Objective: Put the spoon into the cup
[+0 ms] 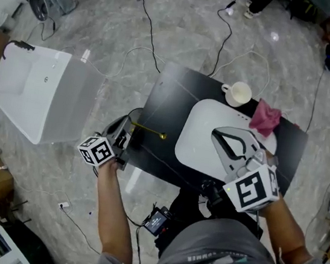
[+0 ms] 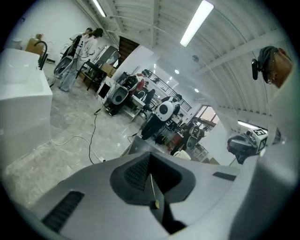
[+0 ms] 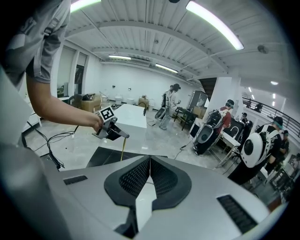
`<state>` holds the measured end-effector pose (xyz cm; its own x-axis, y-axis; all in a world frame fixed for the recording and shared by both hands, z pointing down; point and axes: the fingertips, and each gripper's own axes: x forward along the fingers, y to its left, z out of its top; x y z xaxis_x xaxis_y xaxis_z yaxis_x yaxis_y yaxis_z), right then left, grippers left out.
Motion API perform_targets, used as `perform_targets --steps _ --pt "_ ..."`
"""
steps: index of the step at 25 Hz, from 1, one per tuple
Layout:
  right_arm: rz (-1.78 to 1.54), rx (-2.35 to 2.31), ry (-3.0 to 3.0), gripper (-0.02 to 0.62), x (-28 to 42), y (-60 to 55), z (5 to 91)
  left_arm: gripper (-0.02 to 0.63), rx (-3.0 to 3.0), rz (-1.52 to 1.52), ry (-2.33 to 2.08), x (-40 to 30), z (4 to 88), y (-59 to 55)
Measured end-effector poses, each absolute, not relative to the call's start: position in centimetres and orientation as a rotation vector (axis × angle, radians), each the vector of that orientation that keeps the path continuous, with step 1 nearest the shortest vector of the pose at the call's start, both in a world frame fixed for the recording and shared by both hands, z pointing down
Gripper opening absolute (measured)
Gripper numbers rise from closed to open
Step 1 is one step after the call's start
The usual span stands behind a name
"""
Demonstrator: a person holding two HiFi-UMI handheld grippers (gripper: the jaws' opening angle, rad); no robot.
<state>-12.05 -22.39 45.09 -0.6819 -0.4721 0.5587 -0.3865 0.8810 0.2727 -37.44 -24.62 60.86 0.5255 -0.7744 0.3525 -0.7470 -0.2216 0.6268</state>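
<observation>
A thin gold spoon [image 1: 151,132] is pinched by its handle in my left gripper [image 1: 130,136], which is shut on it above the left edge of the black table [image 1: 170,92]. In the left gripper view the spoon [image 2: 152,188] shows as a fine rod between the closed jaws. From the right gripper view the spoon [image 3: 123,149] hangs down from the left gripper [image 3: 116,133]. The white cup [image 1: 238,93] stands at the table's far side. My right gripper [image 1: 218,134] is shut and holds nothing, hovering over the white tray [image 1: 198,133].
A pink cloth [image 1: 265,118] lies on the tray's far right corner beside the cup. A large white tub [image 1: 43,90] stands on the floor to the left. Cables [image 1: 146,16] run across the marble floor. People and equipment stand in the background.
</observation>
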Motion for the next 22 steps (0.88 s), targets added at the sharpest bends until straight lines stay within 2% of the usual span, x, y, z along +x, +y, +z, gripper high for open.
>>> perform_targets --steps 15,22 --pt "-0.202 0.677 -2.409 0.031 -7.0 -20.1 43.1 0.0 2.238 0.059 -1.324 -30.6 50.7 -24.6" --pt "-0.211 0.676 -2.415 0.031 -6.2 -19.5 42.8 0.0 2.155 0.087 -1.42 -32.6 53.2 -23.7"
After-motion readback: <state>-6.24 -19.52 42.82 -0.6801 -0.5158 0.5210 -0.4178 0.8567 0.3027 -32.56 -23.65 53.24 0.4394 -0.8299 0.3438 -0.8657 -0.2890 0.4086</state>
